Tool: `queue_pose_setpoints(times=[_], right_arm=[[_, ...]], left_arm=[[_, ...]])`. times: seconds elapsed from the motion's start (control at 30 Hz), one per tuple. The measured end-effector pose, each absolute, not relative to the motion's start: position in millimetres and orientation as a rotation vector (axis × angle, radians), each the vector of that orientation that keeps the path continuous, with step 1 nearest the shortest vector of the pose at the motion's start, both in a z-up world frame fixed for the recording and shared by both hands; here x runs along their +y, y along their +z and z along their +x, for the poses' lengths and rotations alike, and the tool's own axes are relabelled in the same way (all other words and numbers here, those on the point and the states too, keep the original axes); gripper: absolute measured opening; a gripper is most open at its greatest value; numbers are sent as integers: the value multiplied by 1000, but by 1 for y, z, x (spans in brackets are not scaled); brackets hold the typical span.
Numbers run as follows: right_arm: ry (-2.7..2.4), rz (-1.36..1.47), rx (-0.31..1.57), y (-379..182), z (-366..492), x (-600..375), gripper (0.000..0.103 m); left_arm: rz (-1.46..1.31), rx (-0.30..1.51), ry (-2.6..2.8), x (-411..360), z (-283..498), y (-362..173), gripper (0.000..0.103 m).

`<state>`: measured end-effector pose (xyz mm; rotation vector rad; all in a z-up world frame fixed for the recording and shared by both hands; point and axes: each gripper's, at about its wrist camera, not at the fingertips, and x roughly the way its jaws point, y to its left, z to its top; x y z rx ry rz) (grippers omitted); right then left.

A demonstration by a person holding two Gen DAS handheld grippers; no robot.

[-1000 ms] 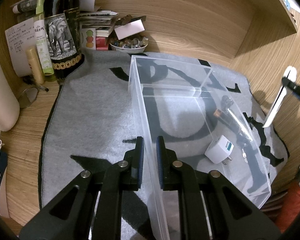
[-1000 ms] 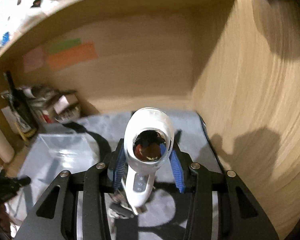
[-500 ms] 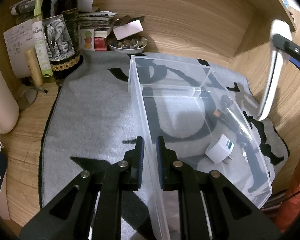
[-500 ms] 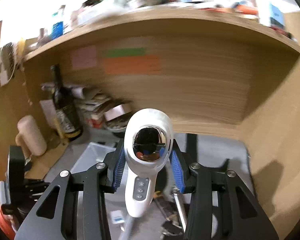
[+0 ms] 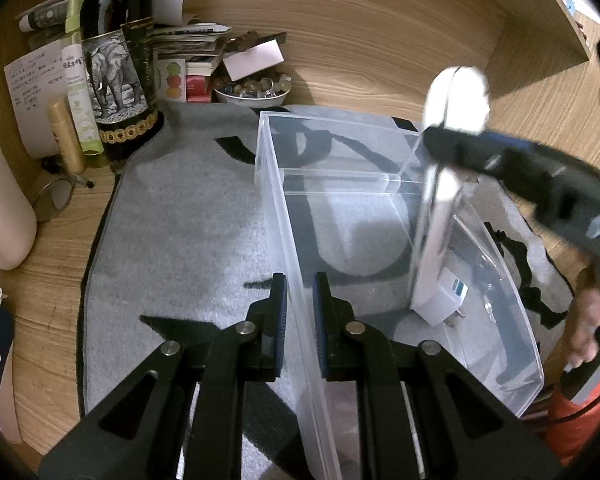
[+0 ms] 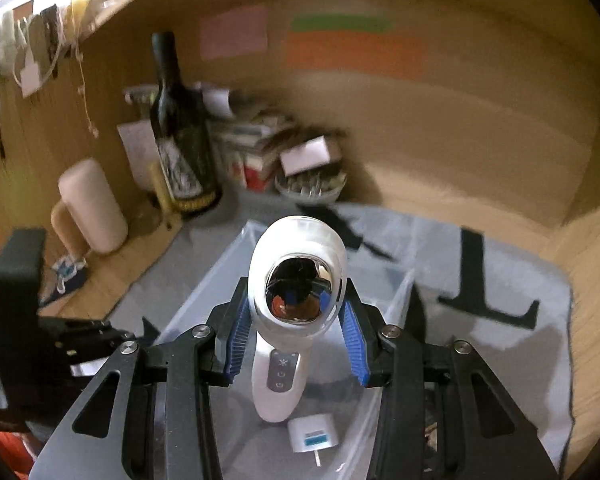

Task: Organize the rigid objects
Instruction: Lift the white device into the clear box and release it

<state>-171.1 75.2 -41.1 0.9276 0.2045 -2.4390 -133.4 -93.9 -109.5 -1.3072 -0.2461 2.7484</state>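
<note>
My left claw (image 5: 299,300) pinched the near wall of the one clear bin (image 5: 512,280). My right claw (image 6: 296,336) gripped one white handheld device (image 6: 296,300), its lower end down in the bin beside one white plug adapter (image 6: 313,434).

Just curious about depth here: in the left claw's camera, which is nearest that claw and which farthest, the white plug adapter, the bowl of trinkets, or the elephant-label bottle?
1. White plug adapter, right, inside the clear box.
2. Elephant-label bottle, far left.
3. Bowl of trinkets, back centre; nearly tied with the bottle.
</note>
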Motion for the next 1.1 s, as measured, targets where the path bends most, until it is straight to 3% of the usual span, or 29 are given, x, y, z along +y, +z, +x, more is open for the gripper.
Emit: queue_pose_setpoints(times=[0.43, 0.87, 1.1], right_arm=[[-2326, 1101, 330, -74, -182, 53, 39], [-2378, 1030, 346, -62, -176, 61, 41], [-2529, 944, 316, -39, -168, 95, 59]], left_arm=[[-1307, -247, 2750, -93, -133, -110, 13], [-1323, -254, 2745, -90, -138, -113, 13], [-1325, -253, 2744, -91, -140, -113, 13]])
